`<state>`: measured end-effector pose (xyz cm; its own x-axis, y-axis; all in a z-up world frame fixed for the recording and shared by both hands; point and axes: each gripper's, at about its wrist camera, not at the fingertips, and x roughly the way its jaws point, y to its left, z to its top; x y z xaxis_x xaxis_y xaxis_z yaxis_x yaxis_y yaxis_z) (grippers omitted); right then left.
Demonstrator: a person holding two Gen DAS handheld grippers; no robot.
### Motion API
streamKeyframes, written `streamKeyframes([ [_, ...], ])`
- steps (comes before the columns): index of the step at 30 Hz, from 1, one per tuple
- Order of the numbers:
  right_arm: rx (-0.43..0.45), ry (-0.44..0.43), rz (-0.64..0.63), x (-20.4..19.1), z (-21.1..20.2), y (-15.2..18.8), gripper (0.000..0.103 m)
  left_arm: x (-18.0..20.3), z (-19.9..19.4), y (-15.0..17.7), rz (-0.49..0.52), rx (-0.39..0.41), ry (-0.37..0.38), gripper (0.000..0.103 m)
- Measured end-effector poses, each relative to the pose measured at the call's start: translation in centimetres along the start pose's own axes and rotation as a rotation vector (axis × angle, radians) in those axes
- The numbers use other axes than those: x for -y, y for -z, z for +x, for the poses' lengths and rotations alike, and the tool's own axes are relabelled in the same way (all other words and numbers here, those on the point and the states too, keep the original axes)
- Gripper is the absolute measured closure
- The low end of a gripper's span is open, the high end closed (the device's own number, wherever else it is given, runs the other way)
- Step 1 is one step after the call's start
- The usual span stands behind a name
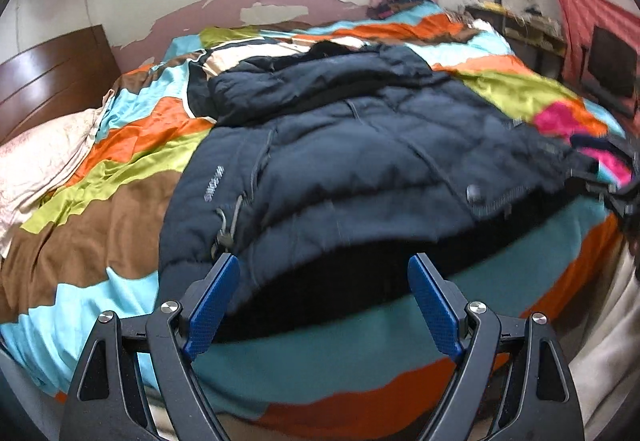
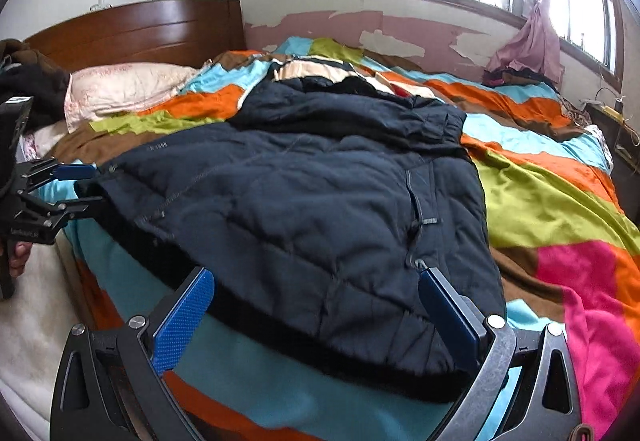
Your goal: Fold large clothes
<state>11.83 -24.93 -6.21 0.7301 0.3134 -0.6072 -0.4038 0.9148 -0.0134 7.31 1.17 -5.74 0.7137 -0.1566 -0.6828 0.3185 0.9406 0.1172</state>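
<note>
Jacket (image 1: 340, 161), dark and padded, lies spread flat on a striped bedspread (image 1: 120, 201), its hem toward both tools. Left gripper (image 1: 324, 305): jaws wide apart, nothing between the pads, hem edge just ahead of the tips. Right gripper (image 2: 316, 313): jaws likewise wide apart, straddling the hem corner, pads not pressing on the cloth. A pillow (image 2: 124, 89) sits far ahead to the left.
</note>
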Motion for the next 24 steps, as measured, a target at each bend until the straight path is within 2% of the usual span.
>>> streamKeyframes([
  [2, -0.009, 0.012, 0.005, 0.0, 0.1, 0.5, 0.0, 0.3, 0.6, 0.5, 0.011, -0.034, -0.016, 0.021],
  [10, -0.02, 0.022, 0.083, 0.4, 0.0, 2.1, 0.0, -0.2, 1.8, 1.2, 0.008, -0.084, -0.031, 0.021],
  [13, -0.032, 0.037, 0.08, 0.3, 0.0, 2.5, 0.0, -0.4, 2.0, 1.2, -0.002, -0.084, -0.061, 0.021],
  [16, -0.028, 0.066, 0.063, 0.2, 0.1, 2.5, 0.0, -0.2, 2.2, 1.2, 0.009, -0.093, -0.124, 0.021],
  [19, -0.014, 0.089, 0.06, 0.2, -0.2, 2.6, 0.0, -0.2, 1.6, 1.4, 0.015, -0.078, -0.138, 0.021],
  [24, -0.002, 0.072, 0.082, 0.7, -0.4, 2.6, 0.0, -0.6, 1.1, 1.6, 0.01, -0.069, -0.137, 0.021],
])
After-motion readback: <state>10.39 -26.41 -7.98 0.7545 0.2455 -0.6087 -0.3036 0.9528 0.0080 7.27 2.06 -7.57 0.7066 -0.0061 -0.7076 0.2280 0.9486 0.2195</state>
